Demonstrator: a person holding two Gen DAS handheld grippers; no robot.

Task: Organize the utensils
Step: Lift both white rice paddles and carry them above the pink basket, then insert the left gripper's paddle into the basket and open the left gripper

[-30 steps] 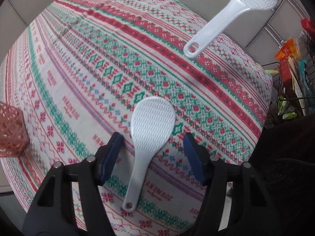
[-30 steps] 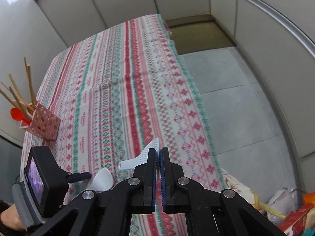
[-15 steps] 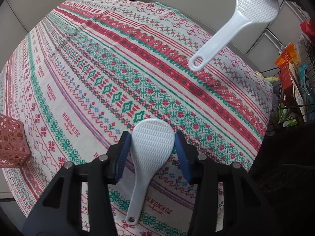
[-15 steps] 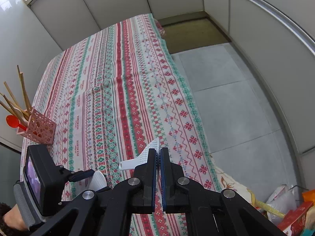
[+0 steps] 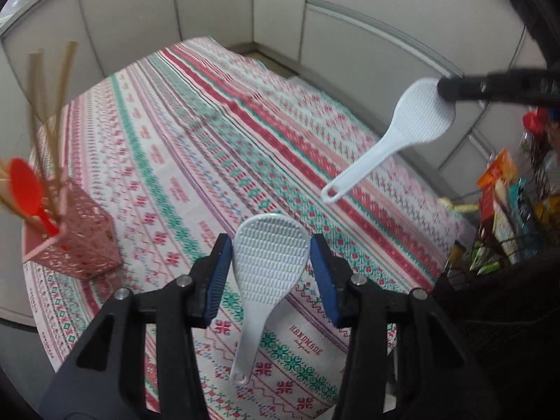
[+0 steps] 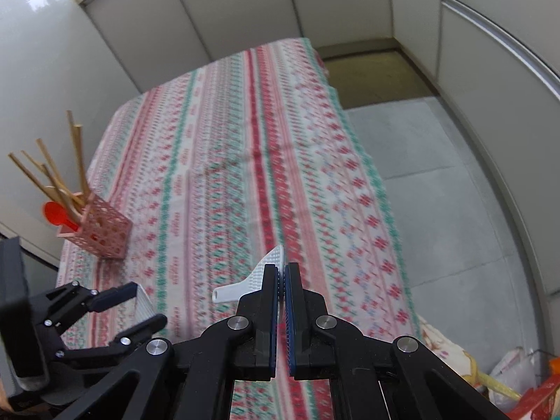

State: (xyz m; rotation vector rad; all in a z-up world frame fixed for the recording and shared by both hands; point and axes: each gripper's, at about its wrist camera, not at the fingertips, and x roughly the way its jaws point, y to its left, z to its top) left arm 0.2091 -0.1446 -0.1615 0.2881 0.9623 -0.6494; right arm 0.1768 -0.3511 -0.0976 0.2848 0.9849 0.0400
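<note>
Looking thru the left wrist cam: left gripper (image 5: 270, 268) has its blue pads (image 5: 217, 276) clamped on the wide head of a white rice paddle (image 5: 266, 266), one pad on each edge. The paddle's handle hangs down toward the cam, clear of the striped tablecloth (image 5: 196, 147) below. Upper right, a second white rice paddle (image 5: 395, 140) is held in the air by the right gripper (image 5: 451, 91), which grips the far rim of its head; the handle slants down-left w/ the hang-hole at its low end. At left, a pink lattice utensil holder (image 5: 80, 238) stands on the cloth near the table's edge, holding wooden chopsticks (image 5: 52, 105) and a red spoon (image 5: 28, 192). Snack packets in a wire rack (image 5: 504, 203) sit at far right, off the table.

Right wrist cam: right gripper (image 6: 282, 273) has its jaws together, pinched on the thin edge of the second white rice paddle (image 6: 259, 276), whose handle sticks out to the left over the striped tablecloth (image 6: 245, 140). Lower left, the left gripper (image 6: 140, 302) shows from the side w/ the white rice paddle (image 6: 144, 302) between its fingers. The pink lattice utensil holder (image 6: 105, 231) stands at the cloth's left edge w/ the wooden chopsticks (image 6: 75, 157) and red spoon (image 6: 57, 214) in it, well apart from both paddles. Grey floor (image 6: 437, 210) lies right of the table.
</note>
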